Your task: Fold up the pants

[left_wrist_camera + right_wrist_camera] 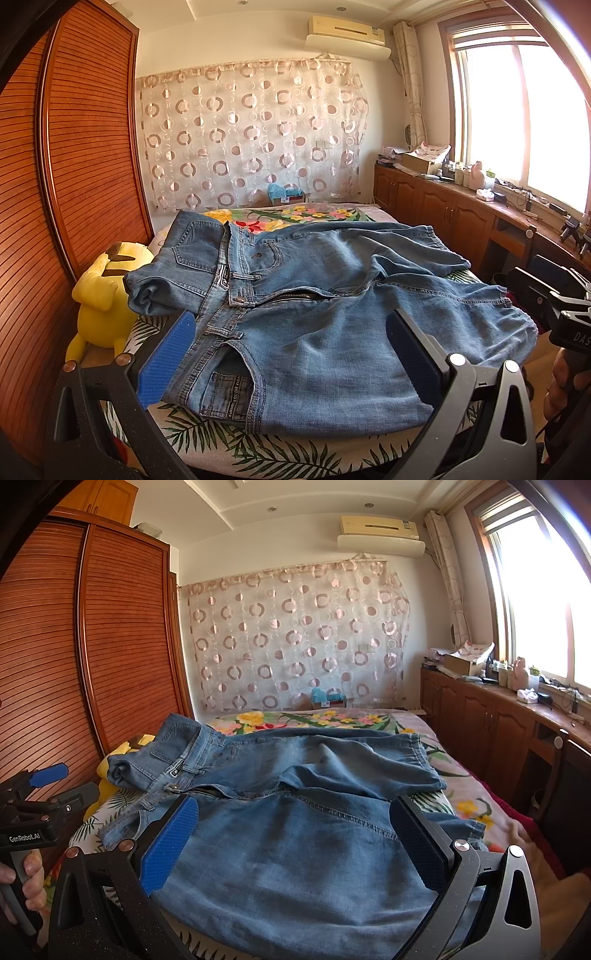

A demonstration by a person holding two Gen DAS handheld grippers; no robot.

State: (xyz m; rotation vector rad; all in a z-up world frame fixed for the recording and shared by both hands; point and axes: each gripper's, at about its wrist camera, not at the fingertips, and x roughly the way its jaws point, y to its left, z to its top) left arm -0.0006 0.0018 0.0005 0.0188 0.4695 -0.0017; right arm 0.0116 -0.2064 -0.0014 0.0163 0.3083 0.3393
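Spread across the near end of the bed (258, 454), the blue denim pants (314, 332) lie front side up, waistband toward the wardrobe side and the two legs running off toward the window side; the zipper is undone and the far part of the waistband is turned over on itself. From the right wrist view the pants (295, 849) fill the foreground, the nearer leg lying flat under the camera and the farther leg crossing behind it. The left tool (288, 354) hovers at the waist and hip with both blue-padded fingers spread wide, gripping nothing. The right tool (291, 845) sits over the thigh of the nearer leg, likewise wide open with denim showing between its fingers but not pinched. Each tool also appears at the edge of the other's view. A yellow plush toy (101, 295) sits just beside the waistband, against the slatted wooden wardrobe (74, 166). Beyond the bed hangs a circle-patterned curtain (251, 133), with an air conditioner (347, 35) above it and a cluttered wooden counter (472, 195) under the bright window (524, 122).
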